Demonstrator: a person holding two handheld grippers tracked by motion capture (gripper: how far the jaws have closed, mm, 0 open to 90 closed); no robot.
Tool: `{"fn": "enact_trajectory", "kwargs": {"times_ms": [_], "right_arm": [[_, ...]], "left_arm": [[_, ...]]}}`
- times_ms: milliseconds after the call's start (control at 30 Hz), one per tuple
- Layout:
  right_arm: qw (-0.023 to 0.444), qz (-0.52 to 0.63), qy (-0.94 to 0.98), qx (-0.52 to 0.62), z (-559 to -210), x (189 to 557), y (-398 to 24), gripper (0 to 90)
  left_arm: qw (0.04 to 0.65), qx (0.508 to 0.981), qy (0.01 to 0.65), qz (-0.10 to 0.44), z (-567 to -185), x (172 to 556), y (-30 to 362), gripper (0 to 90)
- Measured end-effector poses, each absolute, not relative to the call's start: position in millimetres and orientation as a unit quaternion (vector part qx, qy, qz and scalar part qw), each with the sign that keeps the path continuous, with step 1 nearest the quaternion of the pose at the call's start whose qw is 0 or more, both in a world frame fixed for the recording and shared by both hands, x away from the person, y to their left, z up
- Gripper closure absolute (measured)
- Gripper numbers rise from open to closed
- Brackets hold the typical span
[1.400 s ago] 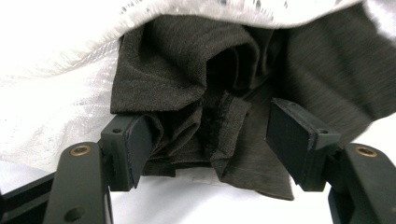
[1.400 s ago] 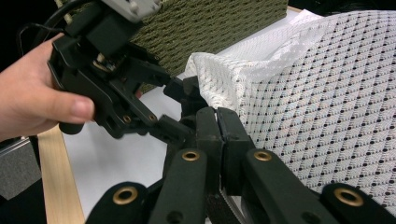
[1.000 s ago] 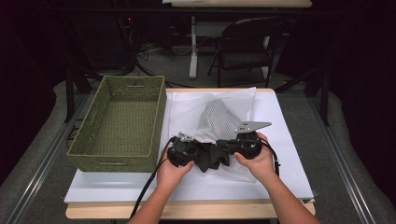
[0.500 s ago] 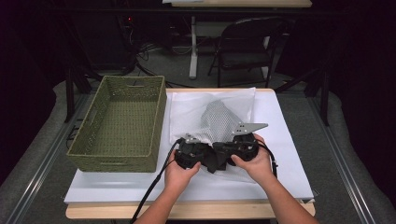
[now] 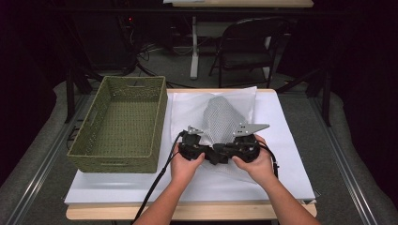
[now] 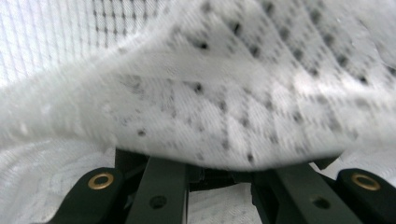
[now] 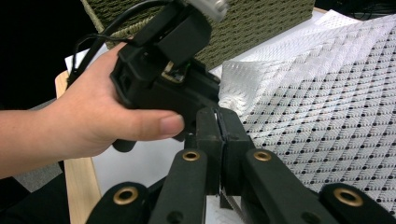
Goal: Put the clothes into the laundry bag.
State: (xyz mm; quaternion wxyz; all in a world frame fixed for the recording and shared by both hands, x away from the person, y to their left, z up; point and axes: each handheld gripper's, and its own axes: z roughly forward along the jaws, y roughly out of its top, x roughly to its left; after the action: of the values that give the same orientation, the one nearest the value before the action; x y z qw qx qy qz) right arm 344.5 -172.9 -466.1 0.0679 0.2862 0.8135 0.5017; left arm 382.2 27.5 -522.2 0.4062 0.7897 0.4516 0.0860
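Note:
A white mesh cloth (image 5: 223,115) with black dots lies bunched up on the white table (image 5: 286,126). Both grippers meet at its near edge, jaws pointing toward each other. My left gripper (image 5: 212,152) has just been closing; in the left gripper view the cloth (image 6: 210,93) drapes over the jaw tips (image 6: 219,170) and hides them, with a fold running in between. My right gripper (image 5: 224,151) has its jaws pressed flat together (image 7: 218,121) at the cloth's edge (image 7: 327,107). The left gripper's body (image 7: 159,79) and the hand (image 7: 93,126) holding it sit just behind.
A green woven basket (image 5: 112,161), empty, stands on the table's left side, close to the left hand. A white sheet (image 5: 187,105) lies under the cloth. A chair (image 5: 244,44) and desk legs stand beyond the far edge.
The left gripper has slid to the right along the cloth's near edge and now sits close against the right gripper. The cloth has bunched higher between them. The right gripper has stayed put.

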Motion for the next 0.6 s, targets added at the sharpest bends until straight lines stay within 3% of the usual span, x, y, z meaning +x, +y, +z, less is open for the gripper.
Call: {"fn": "enact_trajectory", "kwargs": {"times_ms": [367,600], "right_arm": [[0.078,0.497,0.812,0.295,-469.1,348.0,-176.0,89.0],[0.084,0.497,0.811,0.298,-469.5,349.2,-177.8,89.0]], "left_arm": [[0.409,0.782,0.462,0.084,-527.1,391.6,25.2,77.4],[0.420,0.781,0.455,0.081,-522.4,384.1,32.6,58.0]]}}
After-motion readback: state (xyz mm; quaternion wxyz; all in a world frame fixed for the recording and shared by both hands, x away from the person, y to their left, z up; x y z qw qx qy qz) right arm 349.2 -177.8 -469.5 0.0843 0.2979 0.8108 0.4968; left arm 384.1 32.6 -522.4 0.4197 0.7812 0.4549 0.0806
